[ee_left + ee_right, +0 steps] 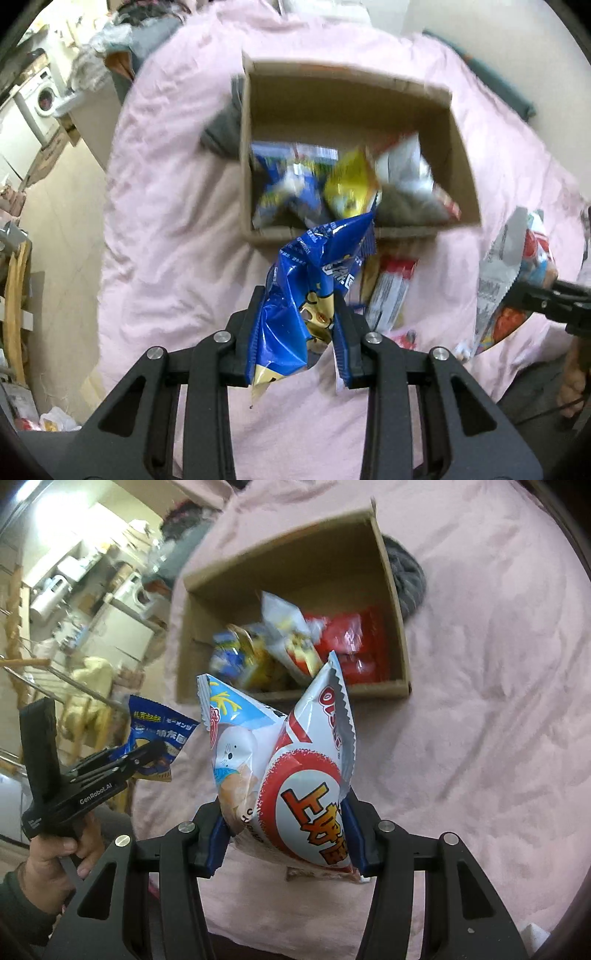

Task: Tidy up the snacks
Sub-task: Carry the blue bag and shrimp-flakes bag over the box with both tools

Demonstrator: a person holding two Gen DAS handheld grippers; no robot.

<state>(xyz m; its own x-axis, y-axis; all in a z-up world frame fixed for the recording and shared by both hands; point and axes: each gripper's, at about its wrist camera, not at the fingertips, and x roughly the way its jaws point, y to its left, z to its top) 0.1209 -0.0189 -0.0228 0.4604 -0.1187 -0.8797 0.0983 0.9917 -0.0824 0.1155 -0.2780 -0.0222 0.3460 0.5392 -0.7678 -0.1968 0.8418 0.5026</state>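
An open cardboard box (458,155) (288,565) stands on a pink bedspread (177,192) and holds several snack bags, among them a yellow one (351,184) and red ones (354,646). My left gripper (297,295) is shut on a blue snack bag (317,266), held just short of the box's near wall; it also shows in the right wrist view (159,731). My right gripper (286,812) is shut on a white and red snack bag (295,775), held above the bedspread in front of the box; it shows at the right in the left wrist view (517,266).
A white and red snack packet (391,291) lies on the bedspread near the box. A grey knitted item (408,579) lies beside the box. A washing machine (40,99) and clutter stand off the bed's left side.
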